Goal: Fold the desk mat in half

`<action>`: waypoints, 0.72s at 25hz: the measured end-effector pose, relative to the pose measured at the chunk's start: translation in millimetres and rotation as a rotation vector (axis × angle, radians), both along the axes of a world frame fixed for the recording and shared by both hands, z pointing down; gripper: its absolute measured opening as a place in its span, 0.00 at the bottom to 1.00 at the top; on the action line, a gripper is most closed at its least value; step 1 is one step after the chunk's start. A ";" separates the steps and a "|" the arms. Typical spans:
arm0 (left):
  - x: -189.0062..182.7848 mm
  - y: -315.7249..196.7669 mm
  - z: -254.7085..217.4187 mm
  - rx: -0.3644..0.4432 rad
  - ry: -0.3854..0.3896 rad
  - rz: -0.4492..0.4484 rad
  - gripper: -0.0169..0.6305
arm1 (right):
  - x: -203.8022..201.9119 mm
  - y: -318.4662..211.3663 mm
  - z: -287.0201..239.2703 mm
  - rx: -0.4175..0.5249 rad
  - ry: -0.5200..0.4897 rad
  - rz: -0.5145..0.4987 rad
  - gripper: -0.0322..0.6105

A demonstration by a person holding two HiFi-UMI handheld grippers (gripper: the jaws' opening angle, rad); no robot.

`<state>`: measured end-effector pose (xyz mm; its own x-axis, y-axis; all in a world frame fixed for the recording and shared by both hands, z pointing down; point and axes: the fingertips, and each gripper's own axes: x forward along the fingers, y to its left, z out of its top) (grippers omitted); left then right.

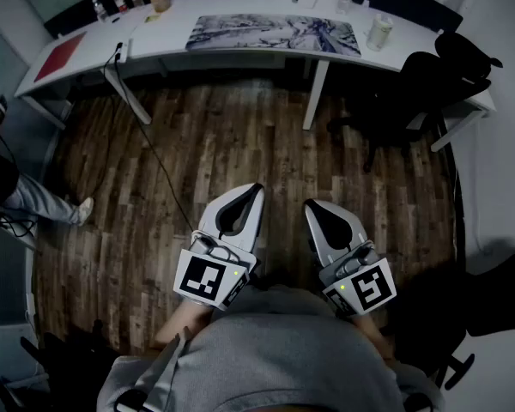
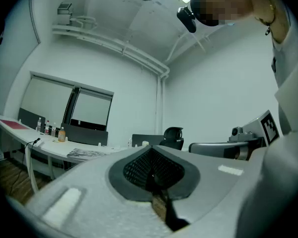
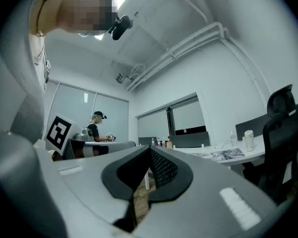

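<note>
**Head view.** The desk mat [image 1: 275, 34] lies flat and fully spread on the far white worktop [image 1: 197, 50], with no edge lifted. Left claw [image 1: 254, 192] and right claw [image 1: 312, 206] are held level close to the person's body over the wood floor, well apart from the worktop. Folding is judged not begun: approach, grasp of an edge and the fold all remain. Count: one mat, two claws, one red sheet [image 1: 62, 56] at the far left, one pale cup [image 1: 379, 33] at the far right, and at least three bottles [image 1: 120, 2].

**Left gripper view.** The left claw's jaws are pressed together with nothing between them. The mat shows far off on the left.

**Right gripper view.** The right claw's jaws meet, empty. The mat lies distant on the right, just beside the cup.
</note>
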<state>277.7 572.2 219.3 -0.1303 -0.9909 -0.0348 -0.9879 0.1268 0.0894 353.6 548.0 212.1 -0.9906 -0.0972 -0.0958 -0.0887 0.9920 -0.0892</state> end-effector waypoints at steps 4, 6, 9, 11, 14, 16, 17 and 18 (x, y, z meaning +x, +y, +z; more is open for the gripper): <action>4.9 -1.8 1.0 0.011 -0.002 0.003 0.02 | 2.9 -1.5 -0.5 0.007 0.001 -0.006 0.05; 6.3 -2.9 1.0 0.012 -0.003 0.003 0.02 | 3.5 -1.3 -0.4 0.010 0.004 -0.010 0.05; 8.1 -5.8 -0.2 0.015 -0.001 -0.001 0.02 | 5.0 -3.3 -0.6 0.013 0.007 -0.014 0.05; 9.5 -8.3 -0.3 0.013 -0.002 -0.005 0.02 | 7.0 -5.9 -1.0 0.017 0.008 -0.014 0.05; 14.2 -13.0 0.4 0.017 -0.003 -0.006 0.02 | 12.4 -10.9 -0.2 0.010 0.007 -0.018 0.05; 17.7 -16.6 0.6 0.027 -0.004 -0.006 0.02 | 17.0 -14.8 -0.3 -0.003 -0.008 -0.025 0.05; 19.0 -18.1 1.1 0.029 -0.005 -0.008 0.02 | 18.8 -16.5 -0.3 -0.009 -0.015 -0.029 0.05; 20.2 -19.2 1.9 0.027 -0.004 -0.013 0.02 | 20.7 -17.7 0.1 -0.014 -0.019 -0.034 0.05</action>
<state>297.9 553.0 221.2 -0.1431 -0.9877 -0.0623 -0.9865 0.1374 0.0888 374.3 530.3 212.1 -0.9913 -0.0654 -0.1139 -0.0535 0.9931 -0.1048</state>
